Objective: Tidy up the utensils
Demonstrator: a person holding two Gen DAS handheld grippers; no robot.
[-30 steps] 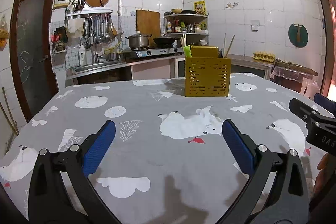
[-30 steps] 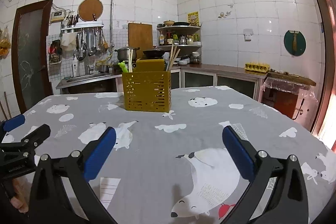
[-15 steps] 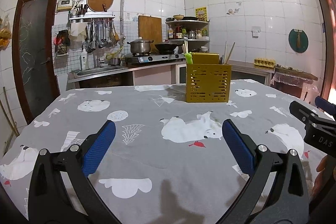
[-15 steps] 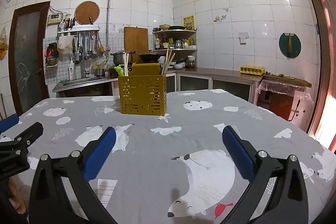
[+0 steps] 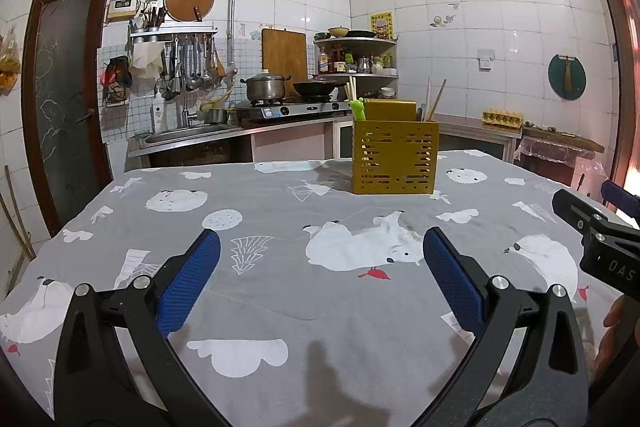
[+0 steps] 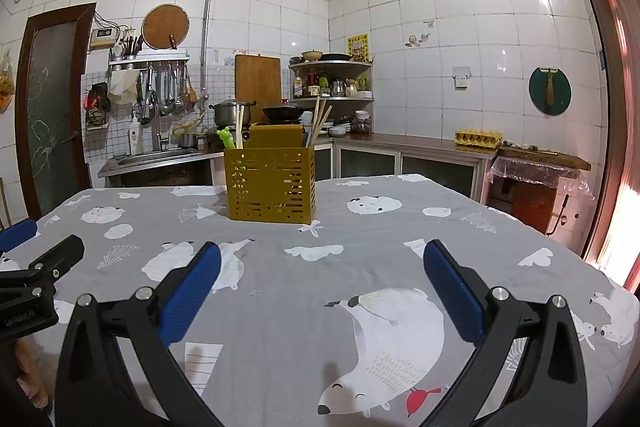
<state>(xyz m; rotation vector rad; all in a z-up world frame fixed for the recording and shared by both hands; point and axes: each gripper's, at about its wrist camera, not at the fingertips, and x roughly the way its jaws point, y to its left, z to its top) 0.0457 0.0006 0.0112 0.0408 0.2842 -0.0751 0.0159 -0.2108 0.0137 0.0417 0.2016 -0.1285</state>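
Observation:
A yellow slotted utensil holder (image 5: 394,157) stands upright near the far side of the table; it also shows in the right wrist view (image 6: 270,185). Wooden chopsticks (image 6: 320,121) and a green-handled utensil (image 6: 225,139) stick out of it. My left gripper (image 5: 320,279) is open and empty, low over the near part of the table. My right gripper (image 6: 320,279) is open and empty, also over the near part. Each gripper shows at the edge of the other's view, the right one (image 5: 600,235) and the left one (image 6: 28,287).
The table carries a grey cloth with white polar bears (image 5: 280,211). Behind it are a sink (image 5: 188,133), a stove with a pot (image 5: 266,87) and a wok, hanging utensils, a corner shelf and a door (image 5: 64,107) on the left. An egg tray (image 6: 478,138) sits on the right counter.
Both cameras have tilted upward slightly, so the holder and table sit lower in view. Both grippers stay open and empty.

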